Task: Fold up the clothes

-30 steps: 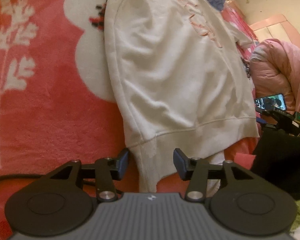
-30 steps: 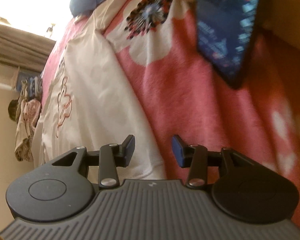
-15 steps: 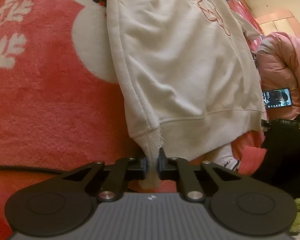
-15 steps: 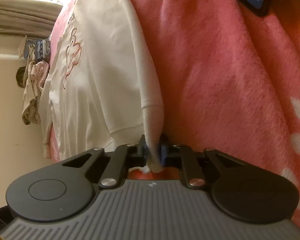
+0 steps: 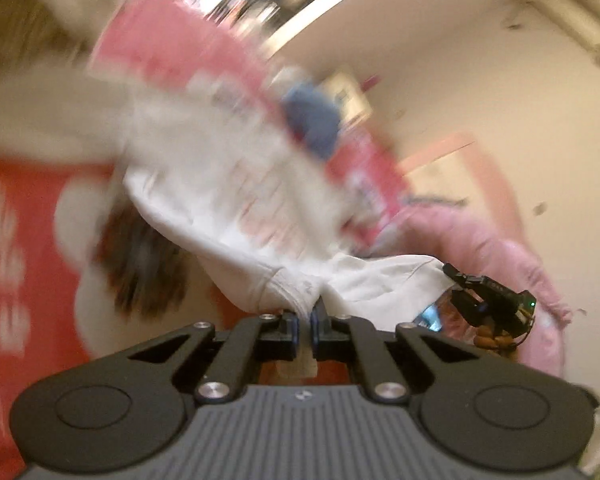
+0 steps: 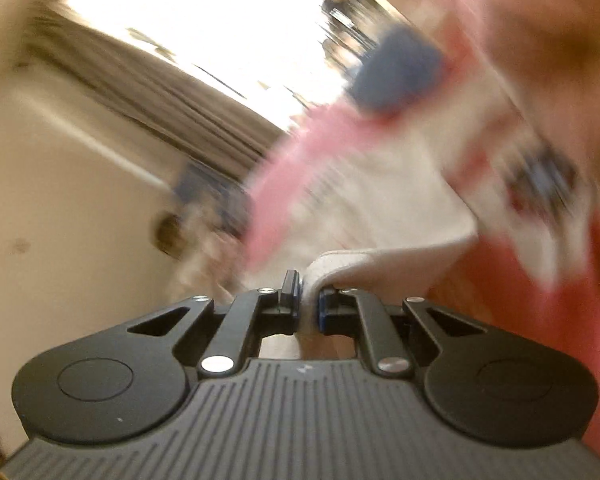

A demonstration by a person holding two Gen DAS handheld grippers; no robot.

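- both grippers are now clamping the hem of the cream sweatshirt (image 5: 236,216): the left gripper (image 5: 305,322) is pinching one bottom corner, the right gripper (image 6: 309,308) the other, where a second ago their jaws were standing apart over the flat garment.
- the hem is lifting off the red floral blanket (image 5: 16,216), body trailing behind it, so i'd say the fold toward the neckline is starting.
- the left view is showing the other gripper off to its right and a pink padded jacket (image 5: 500,264) behind.
- the right view is showing a bright window (image 6: 204,12) and curtain (image 6: 148,92) instead.
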